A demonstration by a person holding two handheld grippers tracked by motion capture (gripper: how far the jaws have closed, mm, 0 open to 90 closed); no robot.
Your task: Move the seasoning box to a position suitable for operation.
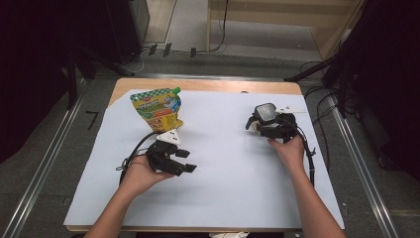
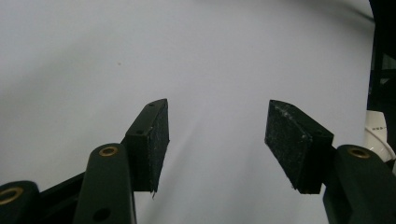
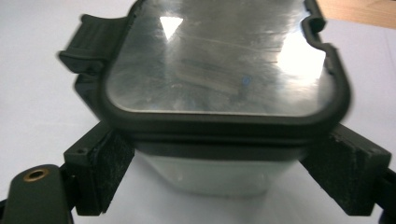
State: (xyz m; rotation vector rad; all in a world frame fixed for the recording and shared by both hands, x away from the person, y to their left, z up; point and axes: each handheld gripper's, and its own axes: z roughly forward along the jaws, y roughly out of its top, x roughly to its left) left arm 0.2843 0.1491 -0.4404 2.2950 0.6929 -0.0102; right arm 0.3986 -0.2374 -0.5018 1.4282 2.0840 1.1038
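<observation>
The box [image 3: 224,93] with the black lid is set on the white surface [image 1: 223,163] between the right tongs [image 3: 224,177], clamped on its sides to keep it steady, while the left tongs [image 2: 217,140] are held apart and empty near the pouch [image 1: 157,108].

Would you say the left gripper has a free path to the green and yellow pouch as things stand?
Probably yes. The left gripper is open and empty, and the pouch stands just beyond that hand on the white sheet with nothing between them, though the jaws point away, so the hand must turn.
</observation>
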